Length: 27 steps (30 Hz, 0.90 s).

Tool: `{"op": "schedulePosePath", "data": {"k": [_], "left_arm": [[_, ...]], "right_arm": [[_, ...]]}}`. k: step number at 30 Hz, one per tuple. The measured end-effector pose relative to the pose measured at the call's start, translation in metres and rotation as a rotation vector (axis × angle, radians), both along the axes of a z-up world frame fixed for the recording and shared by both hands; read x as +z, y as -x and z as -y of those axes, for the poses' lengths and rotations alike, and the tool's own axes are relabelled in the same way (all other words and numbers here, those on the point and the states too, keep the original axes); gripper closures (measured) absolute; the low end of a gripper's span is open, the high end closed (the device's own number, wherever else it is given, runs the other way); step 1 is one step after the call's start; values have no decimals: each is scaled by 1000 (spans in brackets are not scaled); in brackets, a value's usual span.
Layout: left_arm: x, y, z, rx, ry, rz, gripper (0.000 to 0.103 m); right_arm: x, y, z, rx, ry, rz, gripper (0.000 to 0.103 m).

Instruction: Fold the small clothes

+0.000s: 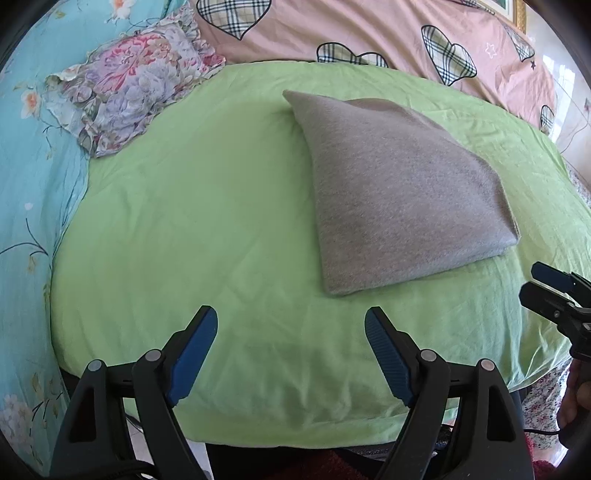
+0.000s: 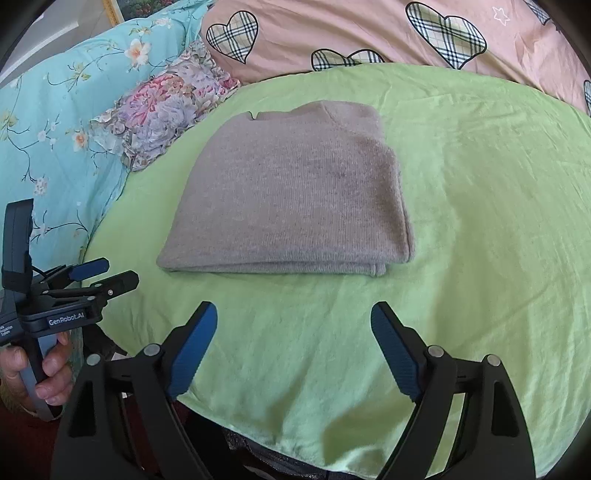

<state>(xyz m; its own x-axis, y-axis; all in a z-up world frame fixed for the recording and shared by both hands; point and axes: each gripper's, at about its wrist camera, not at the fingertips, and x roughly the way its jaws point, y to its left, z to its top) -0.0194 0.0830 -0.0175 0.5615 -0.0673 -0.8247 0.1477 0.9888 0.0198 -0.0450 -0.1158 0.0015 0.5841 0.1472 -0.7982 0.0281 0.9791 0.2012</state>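
**Grey garment lay folded, both claws empty**

The grey garment [image 2: 284,195] lay in a compact folded stack on the green sheet [image 2: 480,221], its layered edges showing along the near side in the right wrist view. It sat near the middle of the sheet, well apart from both claws. In the left wrist view the same garment [image 1: 399,192] lay ahead and to the right.

The right claw [image 2: 293,354] was spread wide with nothing between its blue pads [image 2: 192,354], hovering over the sheet's near edge, short of the garment. The left claw [image 1: 290,356] was likewise spread and empty, over bare sheet to the left of the stack. From the right wrist view the left claw appeared at the lower left, held in the person's hand [image 2: 44,373]; its fingers looked parted there too.

Behind the sheet lay a floral cloth [image 2: 166,110], a teal flowered cover [image 2: 55,110] and a pink cover with plaid hearts [image 2: 369,33].

Judging by the neat rectangle and the doubled edge, the folding of this piece seemed finished or nearly so, with the claws clear of it. The next move would probably be either one last fold, which would call for pinching both near corners and carrying them across evenly, or setting the stack aside, which would need a grip through all layers so the stack would not slide open.
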Motion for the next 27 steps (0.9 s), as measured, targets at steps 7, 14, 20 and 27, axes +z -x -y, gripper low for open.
{"op": "schedulePosePath", "data": {"k": [7,14,20,27], "left_arm": [[0,-4,2,-6,0,2,20],[9,-19,3,-18,29,20,20],[18,-56,-2,-20,146,-1,18],[18,-118,-4,-26,267,-49,18]], "right_arm": [[1,-7,0,14,1,7,17],[3,-20,2,28,-12,4,17],[14,-42,9,22,-29,39,17],[23,-86,32,-8,-85,67,17]]}}
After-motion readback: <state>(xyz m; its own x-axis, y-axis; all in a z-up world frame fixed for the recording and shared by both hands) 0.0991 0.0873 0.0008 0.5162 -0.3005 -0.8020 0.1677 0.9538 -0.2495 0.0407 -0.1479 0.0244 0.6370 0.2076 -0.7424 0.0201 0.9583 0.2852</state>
